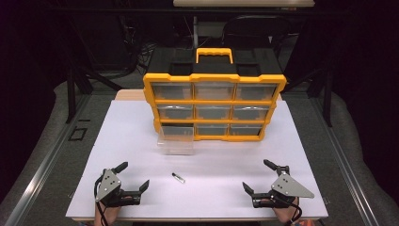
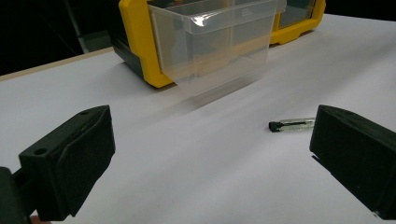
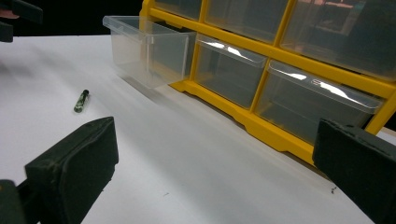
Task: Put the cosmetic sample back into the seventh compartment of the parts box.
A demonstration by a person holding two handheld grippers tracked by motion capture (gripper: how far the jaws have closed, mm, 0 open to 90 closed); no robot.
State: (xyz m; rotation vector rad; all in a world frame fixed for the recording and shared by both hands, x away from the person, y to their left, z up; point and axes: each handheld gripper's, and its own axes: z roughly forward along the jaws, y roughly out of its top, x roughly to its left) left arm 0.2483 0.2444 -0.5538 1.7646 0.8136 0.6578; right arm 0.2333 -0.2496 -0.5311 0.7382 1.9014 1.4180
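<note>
A yellow and black drawer cabinet [image 1: 214,101] with clear drawers stands at the back of the white table top [image 1: 141,127]. Its bottom-left clear drawer [image 1: 176,139] [image 2: 212,39] [image 3: 148,49] is pulled out toward me. A small dark tube with a clear body [image 1: 178,177] [image 2: 291,125] [image 3: 81,101] lies flat on the table in front of that drawer. My left gripper [image 1: 134,175] [image 2: 210,161] rests open near the front left edge, the tube to its right. My right gripper [image 1: 256,175] [image 3: 215,163] rests open near the front right edge, nothing between its jaws.
A yellow carry handle [image 1: 214,52] tops the cabinet. Dark floor and metal rails [image 1: 42,160] flank the table. A wide stretch of bare white surface lies between the two grippers and the cabinet.
</note>
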